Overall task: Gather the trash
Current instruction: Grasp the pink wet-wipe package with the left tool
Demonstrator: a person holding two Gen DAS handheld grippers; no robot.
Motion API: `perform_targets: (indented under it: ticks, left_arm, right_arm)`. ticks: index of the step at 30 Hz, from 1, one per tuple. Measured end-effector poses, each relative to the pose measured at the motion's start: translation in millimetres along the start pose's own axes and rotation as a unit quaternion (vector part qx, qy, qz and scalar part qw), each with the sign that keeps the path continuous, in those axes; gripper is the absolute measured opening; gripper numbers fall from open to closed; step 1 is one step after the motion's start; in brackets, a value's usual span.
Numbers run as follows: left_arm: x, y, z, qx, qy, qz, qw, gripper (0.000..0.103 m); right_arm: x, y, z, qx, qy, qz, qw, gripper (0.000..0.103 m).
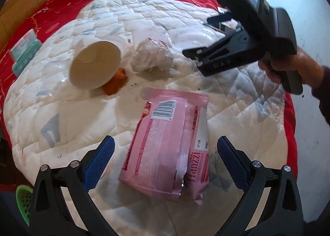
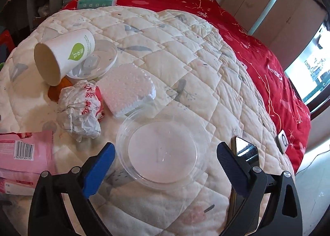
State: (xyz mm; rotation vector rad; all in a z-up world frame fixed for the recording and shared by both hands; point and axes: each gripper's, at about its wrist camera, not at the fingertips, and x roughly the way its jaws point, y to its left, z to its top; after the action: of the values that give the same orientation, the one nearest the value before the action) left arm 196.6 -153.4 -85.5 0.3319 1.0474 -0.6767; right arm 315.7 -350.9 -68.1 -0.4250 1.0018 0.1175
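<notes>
Both tongs gape over empty paper cup.

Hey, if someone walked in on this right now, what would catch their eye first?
Probably the litter on the white quilt: a pink wrapper lying flat right before the open left gripper, and a tipped paper cup resting on a clear lid. The open right gripper hovers over a clear plastic lid, beside crumpled paper and a foam block.
</notes>
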Motion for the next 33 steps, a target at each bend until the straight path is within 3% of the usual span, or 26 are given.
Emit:
perform_targets:
  ticks: [1,5,11,15,17,19,22,26,33]
  left_arm:
    - [3,-1,1,0.004,0.002,0.005,1.0,0.098]
    - [14,0,3,-0.002,0.011,-0.005,0.9999,0.098]
    - [22,3,1,-0.02,0.01,-0.016,0.9996,0.084]
    - [20,7,0,-0.03,0.005,-0.015,0.9994,0.067]
    - [19,10,0,-0.034,0.003,-0.013,0.9993,0.063]
    - [18,11,-1,-0.036,0.002,-0.011,0.9993,0.054]
    - [15,13,-2,-0.042,-0.001,-0.011,0.9991,0.05]
    - [10,15,-3,-0.052,-0.004,-0.014,0.9985,0.046]
    - [-7,20,-8,-0.066,-0.021,-0.015,0.9975,0.044]
  right_arm:
    - [0,0,0,-0.001,-0.001,-0.002,1.0,0.093]
    - [1,-1,-3,0.012,0.012,0.017,1.0,0.067]
    - [-4,-3,-10,0.037,0.014,0.047,0.998,0.052]
    - [-11,-8,-11,0.05,0.005,0.059,0.997,0.058]
    - [-15,-11,-11,0.059,-0.003,0.066,0.996,0.075]
    - [-22,-13,-11,0.058,-0.015,0.062,0.996,0.083]
    - [-25,-15,-11,0.045,-0.02,0.039,0.998,0.09]
    - [-20,-16,-9,0.021,-0.017,0.006,1.0,0.094]
    - [7,-20,-3,0.025,0.01,0.024,0.999,0.095]
